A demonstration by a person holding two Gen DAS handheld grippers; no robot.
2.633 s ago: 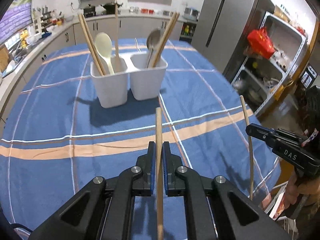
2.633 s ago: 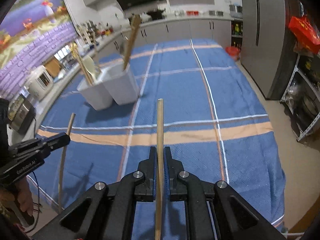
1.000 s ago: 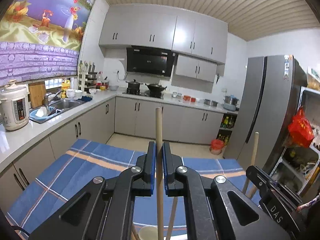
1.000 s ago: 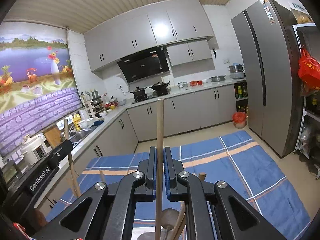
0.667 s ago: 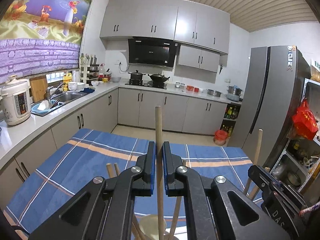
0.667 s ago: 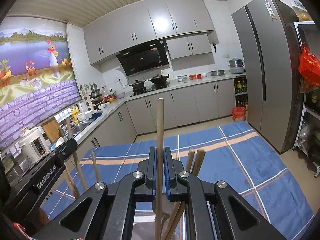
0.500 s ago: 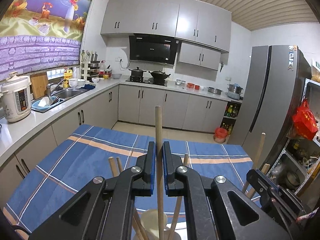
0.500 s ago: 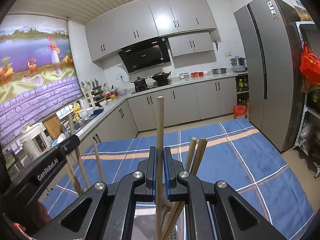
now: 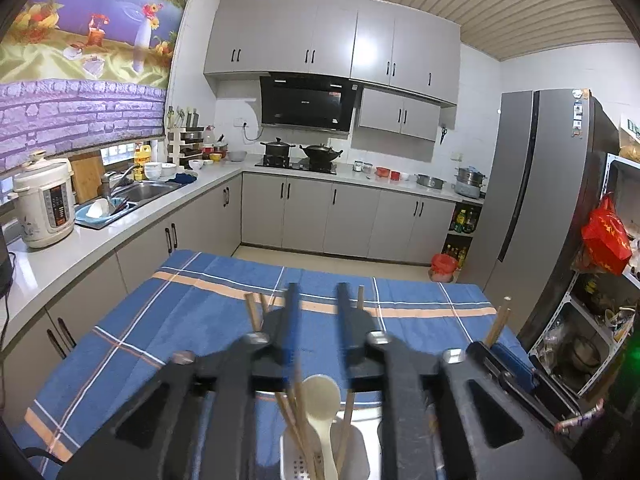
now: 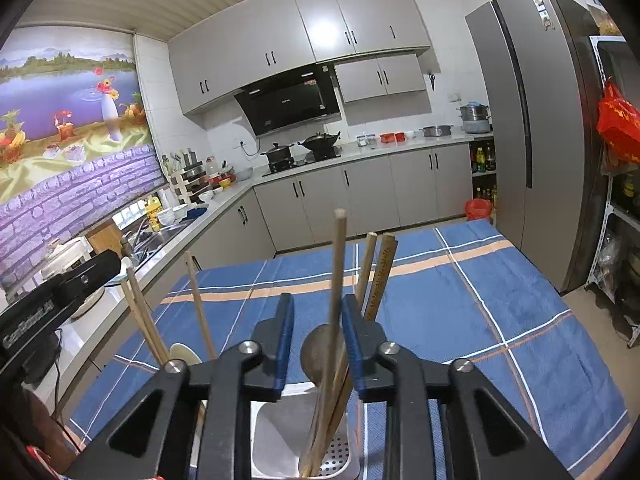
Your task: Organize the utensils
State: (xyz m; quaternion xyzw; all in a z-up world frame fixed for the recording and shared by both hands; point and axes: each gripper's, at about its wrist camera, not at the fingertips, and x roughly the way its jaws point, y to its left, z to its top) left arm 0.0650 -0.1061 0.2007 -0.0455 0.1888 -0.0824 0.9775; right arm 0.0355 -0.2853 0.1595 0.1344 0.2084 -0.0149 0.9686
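The left gripper (image 9: 314,292) is hanging over a white holder (image 9: 360,456) on the table with the blue checked cloth (image 9: 180,320). Its two fingers are standing wide apart and nothing is sitting between them. Down below them, a pale spoon (image 9: 320,396) and some wooden chopsticks (image 9: 296,412) are standing in the holder, leaning a little.

The right gripper (image 10: 316,308) is hanging over the white holder (image 10: 280,436) too, over its right cup. Its fingers are apart as well. One long chopstick (image 10: 336,280) is standing up in the gap between them, leaning toward the right finger, and I cannot tell if it is touching that finger. Its bottom end is sitting down in the cup. Two more wooden sticks (image 10: 380,272) and a dark spoon (image 10: 316,348) are leaning in the same cup, just behind the right finger.

In the right camera, the other cup is showing on the left with more chopsticks (image 10: 144,320) poking up out of it. The left gripper is showing there as a black shape at the left edge.
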